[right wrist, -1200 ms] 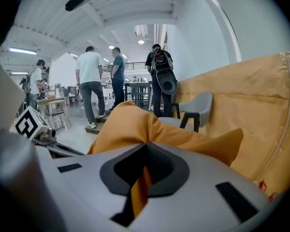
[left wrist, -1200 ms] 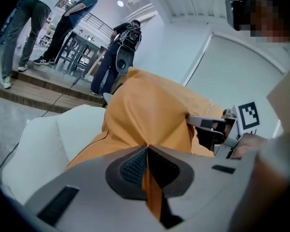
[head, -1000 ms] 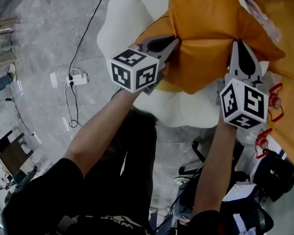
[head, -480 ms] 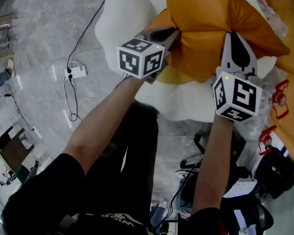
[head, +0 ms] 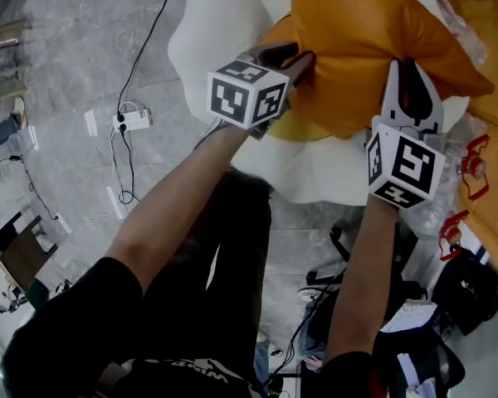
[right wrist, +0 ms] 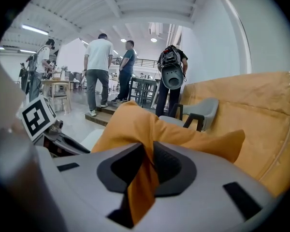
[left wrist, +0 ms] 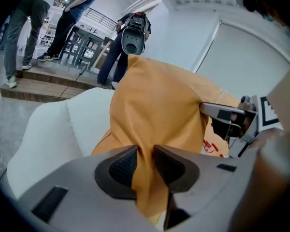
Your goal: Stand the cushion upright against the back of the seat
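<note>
Right now both grippers are loosened. The left gripper [head: 302,56] and the right gripper [head: 409,66] have just been opening their jaws. A fold of the orange cushion [head: 357,48] hangs between the pads of each, and as far as I can see the pads are not pinching it. The cushion stands on the white seat [head: 206,31], its bulk leaning toward the seat's back and its lower edge on the seat pad.

I judge the main risk to be the cushion itself. It is soft and tall, so unless it truly rests on the seat's back it could slump toward the seat's front edge or flop sideways once I draw away. The fold could also catch on a pad as I pull back, dragging the cushion forward with it. Spreading the jaws wider before retreating would guard against that.

To the left of the seat, a white power strip [head: 131,123] and its cable lie on the floor [head: 58,73]. An orange-covered surface [right wrist: 261,120] sits tight against the seat's right side and could crowd that corner of the cushion. Near the seat's front right there is a black bag [head: 469,293]. Beyond the seat stand a grey chair [right wrist: 203,111] and several people [right wrist: 99,66], well apart from it. Nothing but the cushion lies between my grippers and the seat's back.
</note>
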Available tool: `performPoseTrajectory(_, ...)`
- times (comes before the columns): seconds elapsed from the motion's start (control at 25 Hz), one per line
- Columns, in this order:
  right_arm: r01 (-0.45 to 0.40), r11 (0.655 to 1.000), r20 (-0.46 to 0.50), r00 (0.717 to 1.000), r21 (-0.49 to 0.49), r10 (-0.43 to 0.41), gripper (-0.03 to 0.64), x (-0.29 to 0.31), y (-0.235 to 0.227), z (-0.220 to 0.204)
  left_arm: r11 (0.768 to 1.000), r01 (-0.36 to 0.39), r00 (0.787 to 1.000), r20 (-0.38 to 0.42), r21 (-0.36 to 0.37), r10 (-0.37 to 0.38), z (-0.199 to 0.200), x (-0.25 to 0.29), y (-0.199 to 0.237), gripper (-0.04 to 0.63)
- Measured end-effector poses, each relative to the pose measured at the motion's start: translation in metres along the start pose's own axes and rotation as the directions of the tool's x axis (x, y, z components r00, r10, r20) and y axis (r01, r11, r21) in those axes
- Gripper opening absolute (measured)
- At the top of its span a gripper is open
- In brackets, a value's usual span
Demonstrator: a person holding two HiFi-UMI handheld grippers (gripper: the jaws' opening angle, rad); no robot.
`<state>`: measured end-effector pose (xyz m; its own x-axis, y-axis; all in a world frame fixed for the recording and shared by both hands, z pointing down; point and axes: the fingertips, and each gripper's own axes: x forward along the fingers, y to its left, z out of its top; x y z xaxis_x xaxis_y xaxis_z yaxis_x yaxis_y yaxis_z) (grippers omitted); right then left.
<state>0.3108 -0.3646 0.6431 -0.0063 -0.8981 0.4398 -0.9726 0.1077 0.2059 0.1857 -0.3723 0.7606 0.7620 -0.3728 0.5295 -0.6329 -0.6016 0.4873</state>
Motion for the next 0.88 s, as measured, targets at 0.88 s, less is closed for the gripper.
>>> performPoseTrajectory(0.88, 0.023, 0.988, 0.035, 0.999, 0.154, -0.028, 0.037, -0.097, -0.002, 0.056, 0.991, 0.086, 0.995, 0.038, 0.106, -0.091, 0.054, -0.102, -0.068, 0.008)
